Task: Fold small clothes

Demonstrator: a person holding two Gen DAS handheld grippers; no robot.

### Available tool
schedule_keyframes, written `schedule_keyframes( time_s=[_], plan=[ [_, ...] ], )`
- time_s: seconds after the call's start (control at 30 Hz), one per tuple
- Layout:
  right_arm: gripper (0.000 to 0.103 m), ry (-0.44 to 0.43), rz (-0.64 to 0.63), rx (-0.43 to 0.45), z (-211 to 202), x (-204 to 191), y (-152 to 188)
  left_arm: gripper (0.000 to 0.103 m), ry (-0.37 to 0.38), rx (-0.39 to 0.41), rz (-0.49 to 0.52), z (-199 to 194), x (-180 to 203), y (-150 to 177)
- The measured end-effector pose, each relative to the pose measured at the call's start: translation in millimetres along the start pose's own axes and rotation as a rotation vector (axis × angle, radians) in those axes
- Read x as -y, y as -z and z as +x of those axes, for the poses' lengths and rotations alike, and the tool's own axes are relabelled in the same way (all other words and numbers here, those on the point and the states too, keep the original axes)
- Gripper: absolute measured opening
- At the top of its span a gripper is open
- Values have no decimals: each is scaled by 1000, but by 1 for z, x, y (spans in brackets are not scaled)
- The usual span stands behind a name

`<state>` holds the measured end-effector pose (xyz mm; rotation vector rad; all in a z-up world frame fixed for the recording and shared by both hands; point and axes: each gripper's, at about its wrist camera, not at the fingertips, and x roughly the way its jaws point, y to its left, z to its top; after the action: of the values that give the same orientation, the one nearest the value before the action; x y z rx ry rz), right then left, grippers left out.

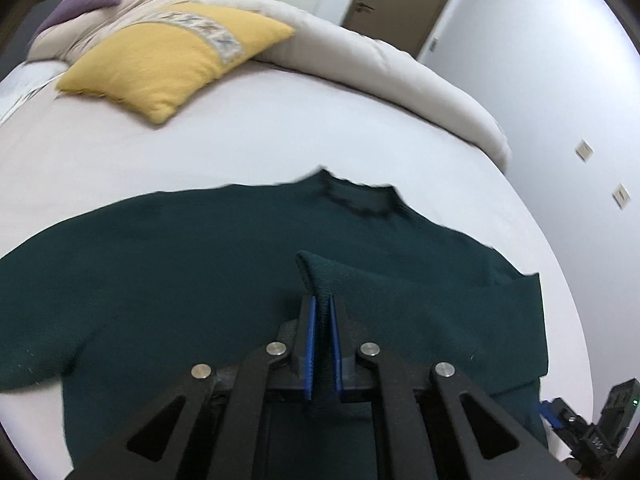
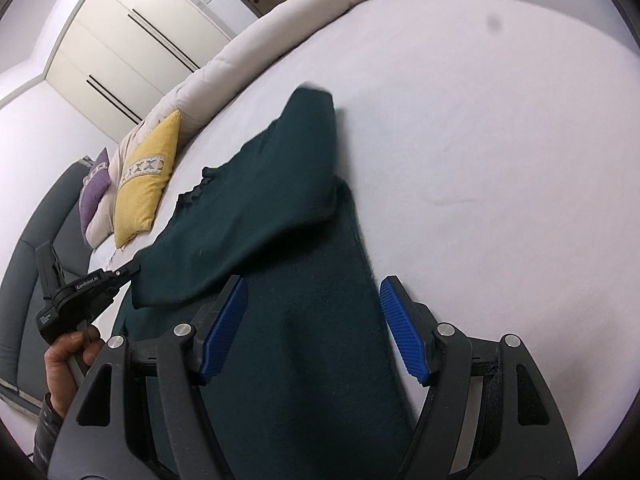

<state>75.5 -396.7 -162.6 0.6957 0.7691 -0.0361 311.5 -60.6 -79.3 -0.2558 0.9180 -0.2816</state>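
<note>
Overall, white bed [image 1: 280, 128] bears sweater [image 1: 180, 264]; left gripper [image 1: 322, 304] pinches its cuff, right gripper [image 2: 316, 320] gapes.

Black claws [image 1: 322, 304] with blue ribbed pads [image 2: 404, 330], silver pivot pins

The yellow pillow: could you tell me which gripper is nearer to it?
Left. The left gripper, shut on the green sweater, sits on the side toward the yellow pillow; the right gripper hangs open over the sweater's far side.
</note>
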Motion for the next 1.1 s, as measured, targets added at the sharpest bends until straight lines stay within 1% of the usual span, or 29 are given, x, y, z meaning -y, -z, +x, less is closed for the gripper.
schedule_keyframes(
  time_s=[0.07, 0.17, 0.23, 0.33, 0.47, 0.5, 0.57, 0.6, 0.63, 0.67, 0.73, 0.8, 0.83, 0.93, 1.03, 1.1],
  plan=[
    [67, 13, -19, 17, 0, -5, -12, 8, -8, -4, -13, 5, -9, -2],
    [67, 52, -44, 32, 8, -12, -38, 8, -35, 10, 1, 11, -18, -6],
    [67, 74, -54, 43, 16, -16, -56, 8, -42, 24, -17, 13, -26, -9],
    [67, 89, -34, 20, 35, -17, -79, 8, -38, 27, -35, 16, -37, -7],
    [63, 117, -60, -24, 65, -26, -97, 8, -17, 38, -67, 15, -48, 4],
    [62, 118, -64, -37, 72, -27, -99, 8, -5, 39, -76, 14, -51, 7],
    [54, 133, -73, -78, 88, -26, -98, 8, 2, 35, -91, 15, -56, 12],
    [45, 141, -82, -94, 93, -26, -94, 8, -3, 28, -92, 17, -57, 15],
    [39, 150, -106, -102, 96, -28, -90, 8, -6, 20, -90, 20, -58, 18],
    [36, 160, -134, -102, 96, -31, -86, 8, -9, 18, -84, 21, -58, 20],
    [21, 160, -171, -110, 96, -36, -81, 8, -17, 16, -74, 22, -57, 20],
    [14, 161, -185, -109, 95, -37, -78, 8, -19, 14, -76, 22, -55, 19],
    [12, 162, -186, -104, 94, -37, -78, 7, -20, 14, -73, 22, -54, 18],
    [10, 181, -160, -74, 91, -32, -78, 7, -30, 15, -57, 23, -52, 18],
    [10, 174, -112, -69, 93, -22, -72, 8, -32, 14, -56, 25, -53, 19],
    [11, 165, -129, -77, 94, -23, -68, 8, -28, 16, -56, 26, -55, 20]
  ],
)
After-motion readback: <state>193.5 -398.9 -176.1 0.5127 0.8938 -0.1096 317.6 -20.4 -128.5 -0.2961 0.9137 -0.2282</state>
